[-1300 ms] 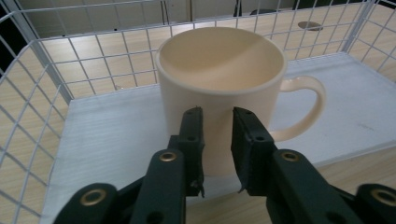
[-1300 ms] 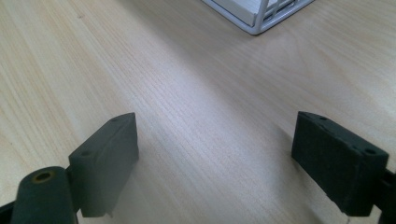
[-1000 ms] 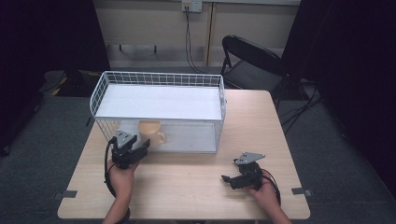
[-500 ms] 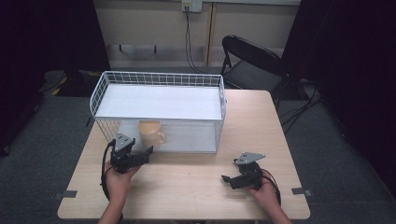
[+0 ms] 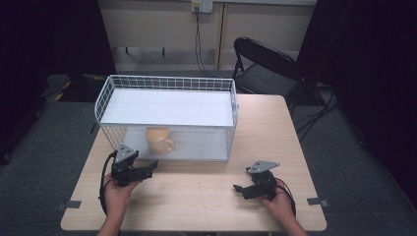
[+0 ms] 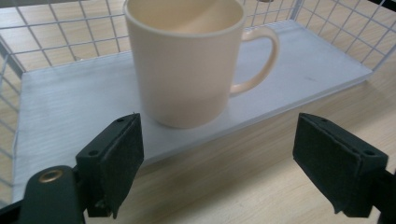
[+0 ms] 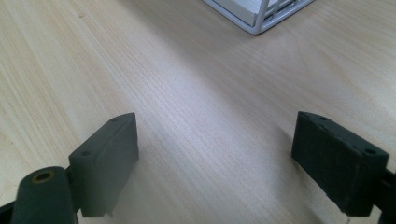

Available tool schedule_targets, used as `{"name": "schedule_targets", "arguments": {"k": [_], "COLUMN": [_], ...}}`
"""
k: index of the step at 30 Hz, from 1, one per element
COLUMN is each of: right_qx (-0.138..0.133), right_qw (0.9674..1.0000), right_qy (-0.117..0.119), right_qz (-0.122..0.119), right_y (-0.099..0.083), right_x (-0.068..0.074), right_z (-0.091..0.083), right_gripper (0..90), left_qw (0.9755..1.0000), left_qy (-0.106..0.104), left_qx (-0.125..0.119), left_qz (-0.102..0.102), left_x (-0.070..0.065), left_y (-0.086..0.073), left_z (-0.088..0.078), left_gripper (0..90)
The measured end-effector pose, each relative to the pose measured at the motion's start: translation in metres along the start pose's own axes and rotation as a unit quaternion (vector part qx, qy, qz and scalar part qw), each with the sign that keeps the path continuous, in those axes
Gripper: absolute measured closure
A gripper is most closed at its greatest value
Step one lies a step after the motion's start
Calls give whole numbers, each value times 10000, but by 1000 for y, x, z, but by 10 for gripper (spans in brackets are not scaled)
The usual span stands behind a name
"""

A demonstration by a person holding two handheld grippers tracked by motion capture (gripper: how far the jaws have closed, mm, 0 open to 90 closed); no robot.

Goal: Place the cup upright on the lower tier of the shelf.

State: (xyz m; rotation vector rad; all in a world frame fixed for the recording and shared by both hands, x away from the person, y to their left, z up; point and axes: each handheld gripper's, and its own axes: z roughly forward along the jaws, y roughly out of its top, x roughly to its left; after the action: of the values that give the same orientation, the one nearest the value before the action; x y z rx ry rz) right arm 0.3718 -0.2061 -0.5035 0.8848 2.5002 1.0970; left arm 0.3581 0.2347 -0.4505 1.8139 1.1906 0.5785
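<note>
Since that cream-coloured ceramic mug point(image 6: 187, 60) is standing upright near the front edge of the white board floor inside the white wire basket point(image 5: 167, 83), handle pointing off to one side, the risk I'd guess at is pretty simple: the left tool point(image 5: 147, 169) is right in front of it on the open side, and a careless nudge forward could bump the mug and tip it or shove it deeper in. That board point(image 6: 303, 70) looks smooth, so it'd probably slide easily. The trailing cable snagging the wire rim seems possible too.

As for the left tool, its jaws have just been opening and now stand wide apart, with nothing between them; the mug sits just beyond the pads point(image 6: 119, 158), not touching. Empty, basically.

Over on the other side, the right tool point(image 5: 241, 189) rests low over the light wooden table point(image 5: 206, 196), well apart from the basket, jaws spread wide and holding nothing.
</note>
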Motion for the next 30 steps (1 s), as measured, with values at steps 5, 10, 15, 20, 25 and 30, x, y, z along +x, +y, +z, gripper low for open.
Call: {"name": "schedule_targets", "arguments": {"k": [5,10,15,20,25,30], "right_qx": [0,-1,0,-1,-1,5], "right_qw": [10000,10000,10000,10000,10000,10000], "right_qy": [6,5,4,4,5,0], "right_qz": [-4,-4,-4,-3,-3,-5], "right_y": [0,0,0,0,0,0], "right_x": [0,0,0,0,0,0], "right_z": [0,0,0,0,0,0], "right_gripper": [141,141,141,141,141,141], "left_qw": [10000,9999,9998,9997,9995,9992], "left_qy": [-15,-26,123,130,172,168], "left_qx": [91,85,154,170,264,360], "left_qz": [-24,-62,-17,-89,-81,-69], "left_x": [4,10,20,29,36,39], "left_y": [-2,-4,-12,-19,-28,-35], "left_z": [-6,-12,-18,-21,-23,-24], "left_gripper": [176,177,174,176,180,181]}}
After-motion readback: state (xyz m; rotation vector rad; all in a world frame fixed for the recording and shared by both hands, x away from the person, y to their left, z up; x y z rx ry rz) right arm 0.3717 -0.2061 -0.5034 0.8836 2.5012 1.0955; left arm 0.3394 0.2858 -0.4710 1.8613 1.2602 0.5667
